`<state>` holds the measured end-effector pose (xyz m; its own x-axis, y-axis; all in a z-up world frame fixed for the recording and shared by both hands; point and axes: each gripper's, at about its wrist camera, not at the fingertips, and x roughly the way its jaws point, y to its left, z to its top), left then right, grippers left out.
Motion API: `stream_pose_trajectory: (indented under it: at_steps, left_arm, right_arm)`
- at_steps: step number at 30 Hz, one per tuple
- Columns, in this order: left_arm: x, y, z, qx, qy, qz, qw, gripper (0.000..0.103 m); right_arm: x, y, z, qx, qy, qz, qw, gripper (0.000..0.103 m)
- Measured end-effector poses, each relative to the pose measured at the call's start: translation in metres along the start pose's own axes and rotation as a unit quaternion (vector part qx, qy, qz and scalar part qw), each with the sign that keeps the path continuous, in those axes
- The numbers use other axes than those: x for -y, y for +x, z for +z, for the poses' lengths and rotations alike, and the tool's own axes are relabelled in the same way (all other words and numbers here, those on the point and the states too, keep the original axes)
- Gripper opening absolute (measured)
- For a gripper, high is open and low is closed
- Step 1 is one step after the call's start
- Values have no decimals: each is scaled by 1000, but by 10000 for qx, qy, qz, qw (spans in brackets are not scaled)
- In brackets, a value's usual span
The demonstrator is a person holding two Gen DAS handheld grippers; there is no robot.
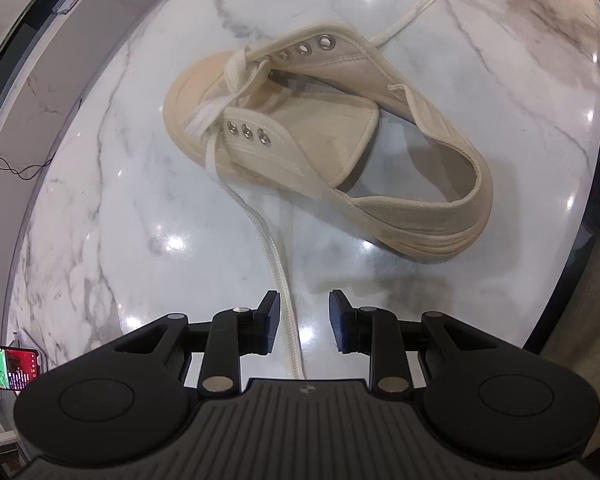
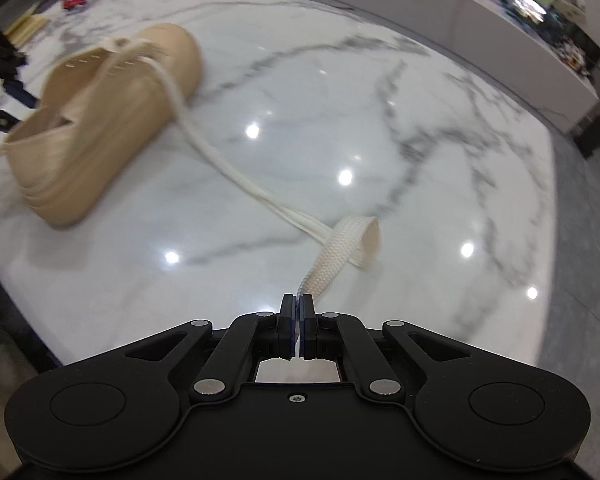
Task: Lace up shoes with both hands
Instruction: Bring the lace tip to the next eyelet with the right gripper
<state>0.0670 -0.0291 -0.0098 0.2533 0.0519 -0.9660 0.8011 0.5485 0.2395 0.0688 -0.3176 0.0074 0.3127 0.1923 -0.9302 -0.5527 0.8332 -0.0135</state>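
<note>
Cream canvas shoe (image 1: 324, 132) lies on side on marble bench (image 1: 100, 208), ahead of both fingers. Right gripper (image 2: 298, 304) clamped tight on lace tip (image 2: 332, 248); lace runs up-left toward eyelets. Left gripper (image 1: 304, 316) part open, other lace end (image 1: 276, 264) between pads, untouched. Glossy surface, cluttered shelves beyond.
</note>
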Motion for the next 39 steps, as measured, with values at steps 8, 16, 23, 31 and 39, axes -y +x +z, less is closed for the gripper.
stream_pose_trajectory:
  at_steps: [8, 16, 23, 31, 39]
  left_arm:
    - [-1, -2, -1, 80, -21, 18, 10000, 26]
    - [-2, -9, -2, 337, -90, 132, 9993, 26]
    - [0, -15, -1, 506, -86, 52, 9987, 26]
    - [-5, -13, -9, 451, -130, 43, 9989, 26]
    - [-10, -11, -21, 360, -185, 21, 9992, 26]
  right_arm:
    - [-54, -6, 34, 427, -305, 351, 9980, 0]
    - [-79, -32, 72, 1112, -173, 754, 9908, 0]
    - [-93, -27, 108, 1470, 234, 1176, 9818, 0]
    - [-119, 10, 124, 1023, 131, 1653, 9808, 0]
    - [-116, 15, 129, 982, 711, 2296, 9657, 8]
